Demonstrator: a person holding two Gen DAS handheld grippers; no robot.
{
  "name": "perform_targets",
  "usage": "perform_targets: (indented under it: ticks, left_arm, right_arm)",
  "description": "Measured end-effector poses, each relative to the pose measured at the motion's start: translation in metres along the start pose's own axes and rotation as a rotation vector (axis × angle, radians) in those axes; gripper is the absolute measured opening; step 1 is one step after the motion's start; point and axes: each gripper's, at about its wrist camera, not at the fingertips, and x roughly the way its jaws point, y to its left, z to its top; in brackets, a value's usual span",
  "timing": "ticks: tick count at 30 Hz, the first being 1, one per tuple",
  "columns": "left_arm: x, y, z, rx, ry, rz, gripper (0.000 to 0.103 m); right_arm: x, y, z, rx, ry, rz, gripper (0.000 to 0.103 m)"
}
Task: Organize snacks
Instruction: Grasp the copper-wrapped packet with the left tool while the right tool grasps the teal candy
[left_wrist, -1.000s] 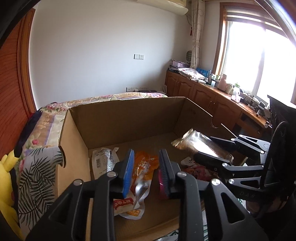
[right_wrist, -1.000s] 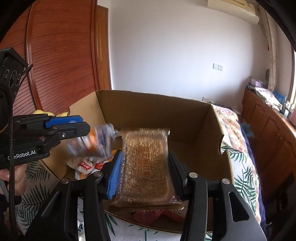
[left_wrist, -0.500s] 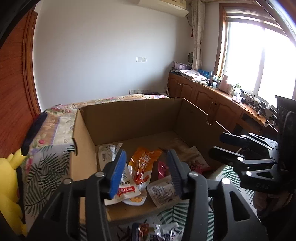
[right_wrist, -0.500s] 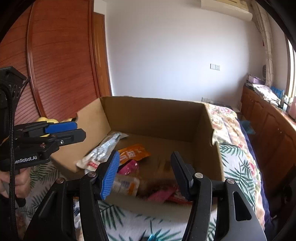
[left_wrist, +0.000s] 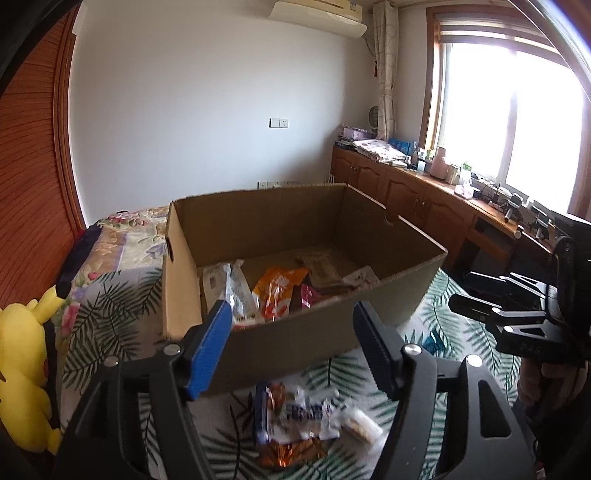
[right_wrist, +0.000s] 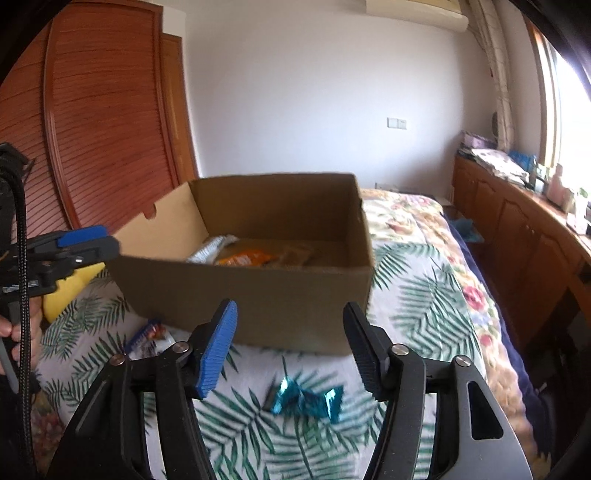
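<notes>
An open cardboard box (left_wrist: 391, 306) (right_wrist: 295, 295) stands on the bed and holds several snack packets, among them an orange one (left_wrist: 277, 288) and a clear brown one (left_wrist: 321, 266). My left gripper (left_wrist: 291, 347) is open and empty, in front of the box and above a small pile of loose packets (left_wrist: 295, 421) on the bedspread. My right gripper (right_wrist: 290, 347) is open and empty, in front of the box and above a shiny teal wrapper (right_wrist: 303, 398). The blue-and-white packets (right_wrist: 147, 339) also show at the left in the right wrist view.
A leaf-print bedspread (right_wrist: 424, 302) covers the bed. A yellow plush toy (left_wrist: 22, 369) lies at the bed's left. Wooden cabinets (left_wrist: 424, 206) run under the window on the right. A slatted wooden wardrobe (right_wrist: 110, 129) stands at the left.
My right gripper let go of the clear brown packet, which now lies in the box. Both grippers opened wider and pulled back from over the box to in front of it.
</notes>
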Motion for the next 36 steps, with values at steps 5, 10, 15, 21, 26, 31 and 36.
perform_targets:
  ticks: [5, 10, 15, 21, 26, 31, 36]
  left_arm:
    - [-0.008, 0.001, -0.027, -0.006, 0.02, 0.013, 0.069]
    - [0.0, 0.006, -0.058, -0.022, 0.057, 0.039, 0.069]
    - [0.007, 0.01, -0.081, -0.053, 0.083, 0.064, 0.068]
    - [0.017, 0.009, -0.095, -0.056, 0.122, 0.076, 0.068]
    - [0.024, 0.009, -0.102, -0.066, 0.144, 0.089, 0.068]
    - [0.03, 0.007, -0.107, -0.055, 0.158, 0.097, 0.068]
    - [0.036, 0.004, -0.109, -0.041, 0.172, 0.097, 0.068]
  right_arm:
    - [0.008, -0.002, -0.024, 0.009, 0.06, -0.026, 0.072]
    - [0.023, -0.002, -0.045, 0.012, 0.106, -0.02, 0.073]
    - [0.039, -0.005, -0.056, 0.011, 0.151, -0.029, 0.073]
    - [0.056, -0.009, -0.061, 0.039, 0.221, -0.033, 0.073]
    - [0.067, -0.008, -0.063, 0.024, 0.256, -0.066, 0.073]
    - [0.073, -0.011, -0.065, 0.039, 0.291, -0.067, 0.074]
    - [0.074, -0.009, -0.068, 0.017, 0.296, -0.1, 0.074]
